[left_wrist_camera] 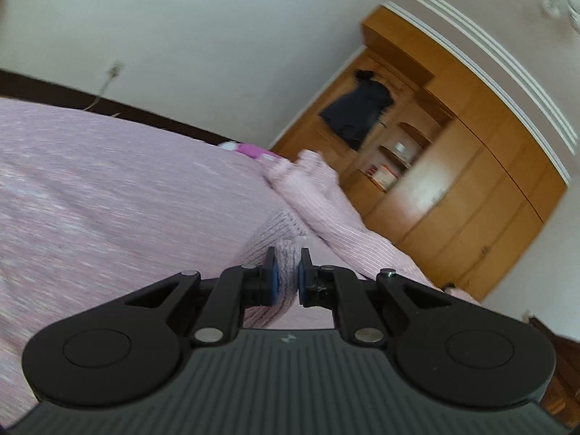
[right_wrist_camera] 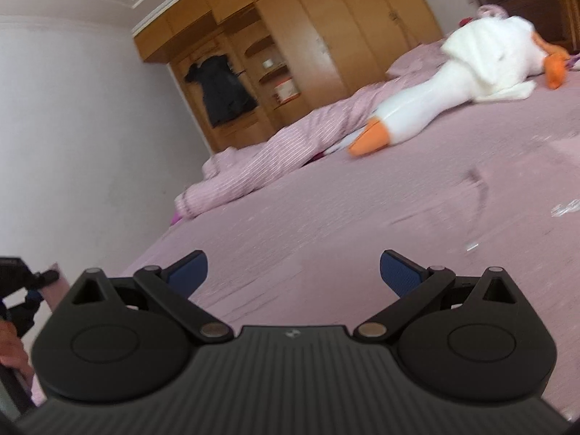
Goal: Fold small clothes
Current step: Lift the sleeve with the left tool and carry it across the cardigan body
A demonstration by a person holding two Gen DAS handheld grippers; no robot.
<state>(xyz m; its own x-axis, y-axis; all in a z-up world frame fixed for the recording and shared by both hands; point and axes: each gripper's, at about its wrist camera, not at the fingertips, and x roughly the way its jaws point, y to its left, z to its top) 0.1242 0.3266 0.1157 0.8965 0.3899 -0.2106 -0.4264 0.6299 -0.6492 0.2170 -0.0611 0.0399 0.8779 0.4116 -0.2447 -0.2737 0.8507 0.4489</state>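
1. The bed (right_wrist_camera: 362, 217), under a pink cover, fills most of both views. In the right wrist view a broad bare stretch of it lies ahead of the right tool, with open room up to the toy and the bunched quilt; its left edge drops off beside a white wall (right_wrist_camera: 72, 108).
2. One wooden wardrobe (left_wrist_camera: 471, 181) stands past the far side of the bed, with open shelves and one dark garment (left_wrist_camera: 357, 110) hanging on it. Both views show it.
3. One striped pink quilt (right_wrist_camera: 275, 148) lies bunched along the far edge of the bed, just beside the toy's beak.
4. One white stuffed goose (right_wrist_camera: 453, 79) with an orange beak and feet lies on the bed, well apart from the right tool. Only the right wrist view shows it.
5. One pink knitted sweater (left_wrist_camera: 326, 203) lies on the bed and stretches away from the left tool towards the wardrobe. Only the left wrist view shows it clearly.
6. The left tool (left_wrist_camera: 288, 275) is nearly closed, its blue pads (left_wrist_camera: 274, 277) pinching a ribbed fold of the sweater.
7. The right tool (right_wrist_camera: 293, 272) is spread wide and holds nothing, just above the bare cover.
8. At the left border of the right wrist view, part of a hand (right_wrist_camera: 12, 348) appears.
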